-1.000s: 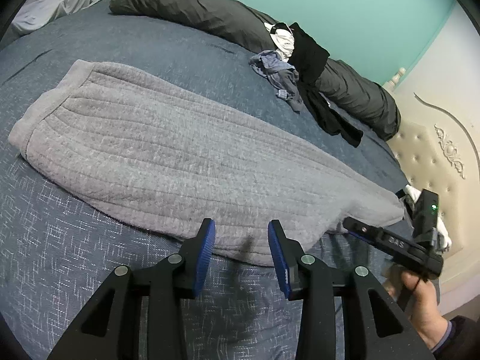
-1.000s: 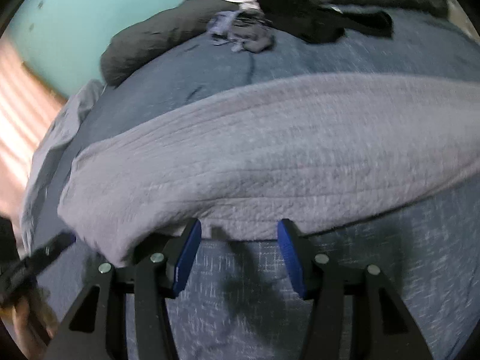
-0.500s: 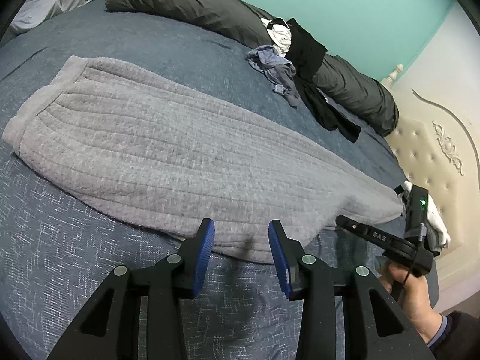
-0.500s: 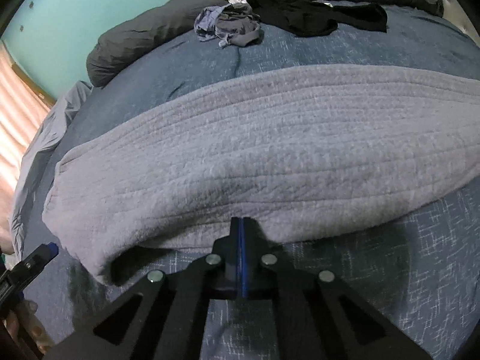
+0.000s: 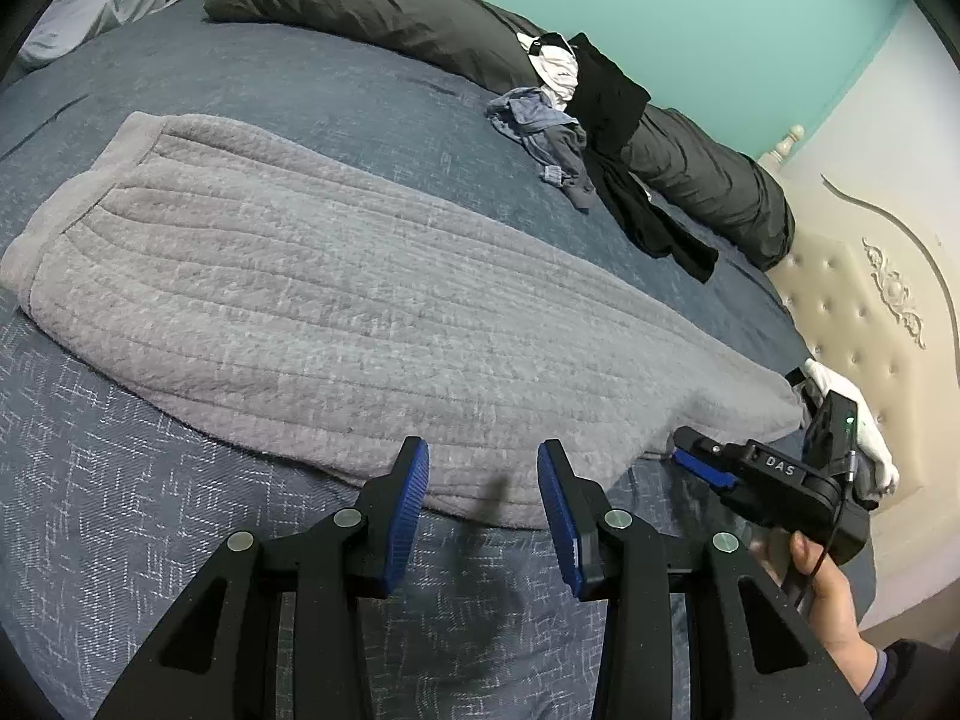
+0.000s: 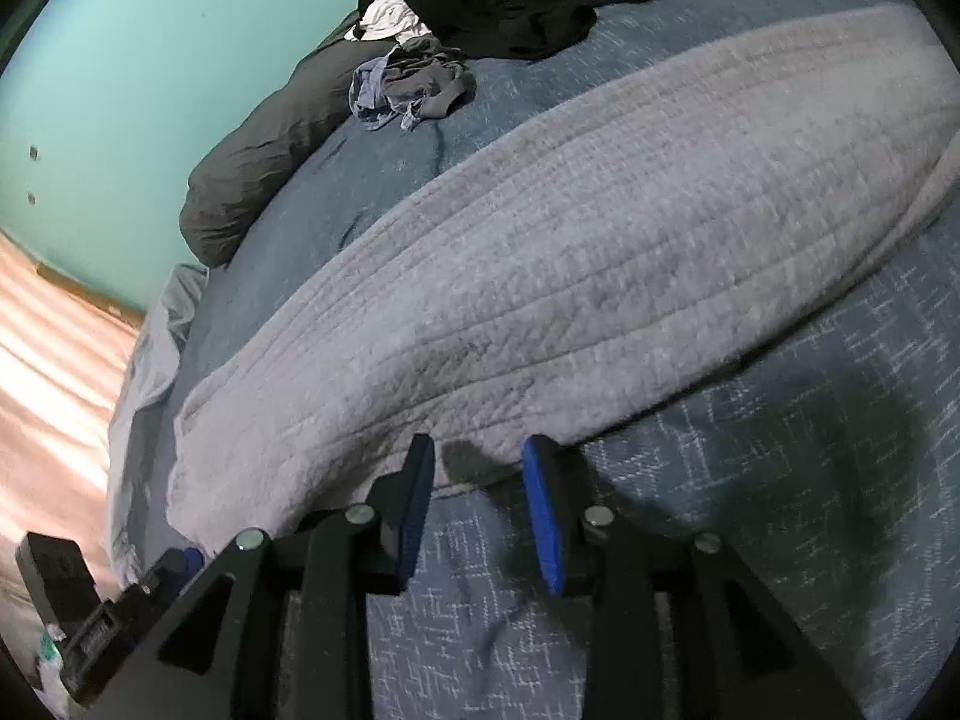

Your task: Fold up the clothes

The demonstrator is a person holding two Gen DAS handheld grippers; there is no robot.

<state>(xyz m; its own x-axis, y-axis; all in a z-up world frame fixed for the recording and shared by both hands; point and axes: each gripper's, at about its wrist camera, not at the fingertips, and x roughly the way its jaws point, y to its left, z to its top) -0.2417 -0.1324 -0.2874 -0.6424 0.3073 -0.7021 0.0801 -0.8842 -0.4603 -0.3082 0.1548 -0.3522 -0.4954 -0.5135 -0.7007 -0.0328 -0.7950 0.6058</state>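
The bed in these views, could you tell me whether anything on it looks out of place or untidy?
Yes: a loose heap of clothes lies crumpled against the dark rolled duvet at the far edge of the bed, a black piece trailing onto the cover. The grey ribbed garment lies spread flat, unfolded, with nothing amiss.

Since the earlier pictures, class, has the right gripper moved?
Yes. In the left wrist view the right gripper has come in toward the grey garment's corner, by the headboard; its jaws are opening, with nothing between them.

Bedroom, likely: bed [image 5: 372,90], tufted headboard [image 5: 852,312], strewn clothes [image 5: 540,126].
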